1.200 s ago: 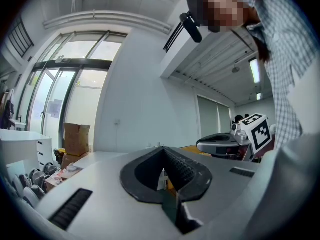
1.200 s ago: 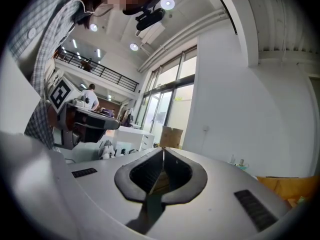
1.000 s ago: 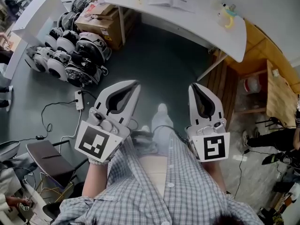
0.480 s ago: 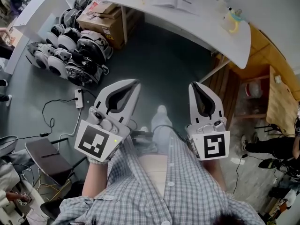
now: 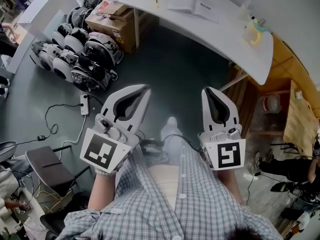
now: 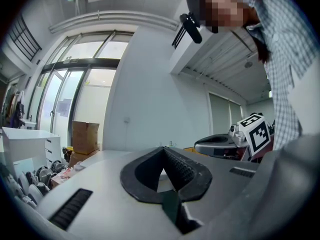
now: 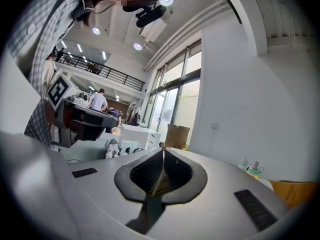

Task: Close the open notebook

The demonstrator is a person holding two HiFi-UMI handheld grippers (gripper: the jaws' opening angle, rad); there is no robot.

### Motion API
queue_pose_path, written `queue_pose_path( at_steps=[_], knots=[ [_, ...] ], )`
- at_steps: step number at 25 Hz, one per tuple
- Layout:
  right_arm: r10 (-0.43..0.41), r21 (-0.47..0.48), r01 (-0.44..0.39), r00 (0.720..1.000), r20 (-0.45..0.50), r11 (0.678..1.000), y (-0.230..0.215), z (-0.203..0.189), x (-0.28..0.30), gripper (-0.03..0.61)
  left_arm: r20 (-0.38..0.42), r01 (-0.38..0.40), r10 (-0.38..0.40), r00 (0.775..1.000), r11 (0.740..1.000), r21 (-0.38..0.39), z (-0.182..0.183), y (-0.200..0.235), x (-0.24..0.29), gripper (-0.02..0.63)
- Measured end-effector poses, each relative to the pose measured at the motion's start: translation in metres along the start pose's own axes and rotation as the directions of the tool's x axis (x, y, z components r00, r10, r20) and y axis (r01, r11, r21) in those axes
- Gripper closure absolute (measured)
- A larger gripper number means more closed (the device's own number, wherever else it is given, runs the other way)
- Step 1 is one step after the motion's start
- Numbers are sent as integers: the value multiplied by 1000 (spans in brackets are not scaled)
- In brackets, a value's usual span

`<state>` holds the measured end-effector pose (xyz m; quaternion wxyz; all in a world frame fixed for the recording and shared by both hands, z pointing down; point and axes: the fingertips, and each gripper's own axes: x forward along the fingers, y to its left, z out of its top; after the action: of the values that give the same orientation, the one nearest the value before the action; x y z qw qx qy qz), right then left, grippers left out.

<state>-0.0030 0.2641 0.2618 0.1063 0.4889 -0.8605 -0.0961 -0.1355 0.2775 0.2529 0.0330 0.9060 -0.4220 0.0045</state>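
The open notebook (image 5: 192, 3) lies flat on a curved white table (image 5: 225, 34) at the top of the head view, far ahead of both grippers. My left gripper (image 5: 146, 88) and right gripper (image 5: 206, 90) are held side by side at waist height over the grey floor, pointing level toward the table. Both are shut with nothing between the jaws. The left gripper view shows its black jaw tips (image 6: 162, 148) meeting. In the right gripper view the tips (image 7: 163, 146) meet as well. The notebook shows in neither gripper view.
A yellow-and-clear bottle (image 5: 254, 29) stands on the table's right end. Cardboard boxes (image 5: 112, 19) sit under its left side, next to a row of black-and-white helmets (image 5: 75, 59). A power strip with cable (image 5: 84, 105) and a chair (image 5: 47, 166) are at left, wooden shelving (image 5: 280, 99) at right.
The table and notebook have slid lower and rightward in the head view as the person moves toward them. Both grippers keep their pose and stay shut.
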Motion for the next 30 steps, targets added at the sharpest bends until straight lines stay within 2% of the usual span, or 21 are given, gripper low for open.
queue_pose_path(
  at_steps=[14,23,30],
  knots=[
    [59,-9,-59,998,7,998,-48,-6,41,554,30,-65,64,997,998,3,13,16,52,607],
    [108,-16,-108,994,-1,994,-73,-15,61,554,-3,-123,123,992,992,-2,8,19,74,606],
    [107,3,-107,994,13,994,-100,-21,70,554,-8,-123,123,992,992,3,10,14,104,606]
  ],
)
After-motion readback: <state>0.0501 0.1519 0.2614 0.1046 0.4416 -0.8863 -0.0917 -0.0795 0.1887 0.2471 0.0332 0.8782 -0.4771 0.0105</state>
